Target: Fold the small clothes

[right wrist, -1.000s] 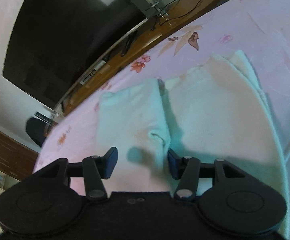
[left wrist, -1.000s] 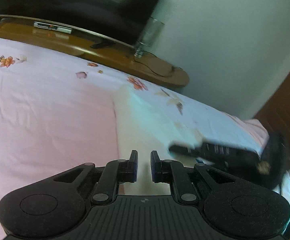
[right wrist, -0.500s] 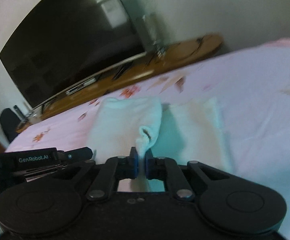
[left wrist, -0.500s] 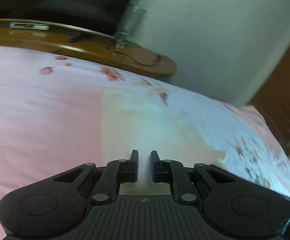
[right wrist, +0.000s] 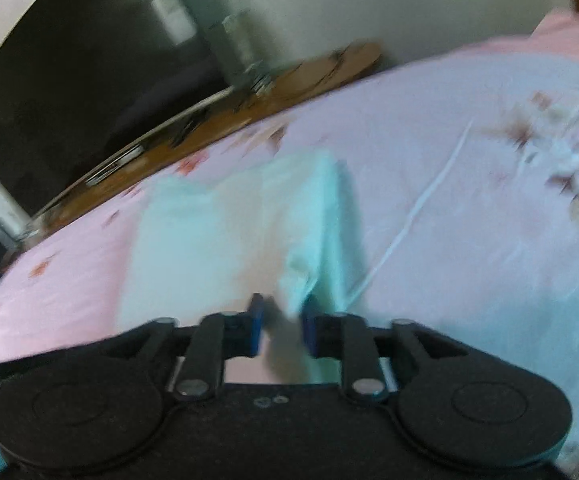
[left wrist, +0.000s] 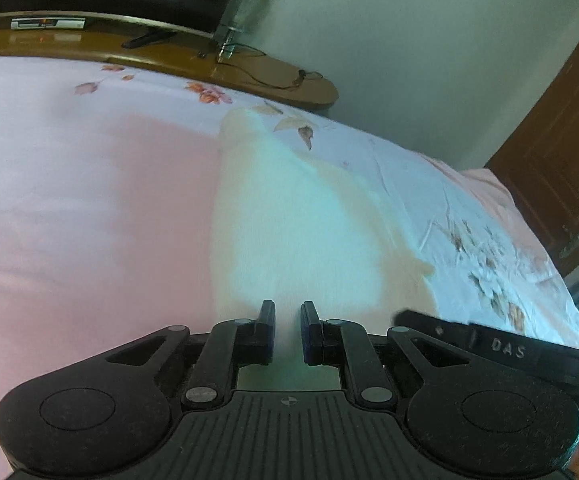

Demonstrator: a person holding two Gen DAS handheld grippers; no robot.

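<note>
Cloth first — the pale mint-white small garment point(left wrist: 289, 216) lies flat on my pink floral bedsheet point(left wrist: 69, 200). My left gripper point(left wrist: 288, 332) sits over its near edge, jaws slightly parted, nothing visibly between them. My right gripper point(right wrist: 280, 328) — blurred — stands parted around a raised fold.

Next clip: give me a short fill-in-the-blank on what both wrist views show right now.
1. The pale garment lies on a floral ____ bedsheet.
2. Behind the bed, a dark ____ stands on the wooden console.
3. The right wrist view is ____ by motion.
4. A fold of garment sits between the ____ gripper fingers.

Missing: pink; television; blurred; right
</note>
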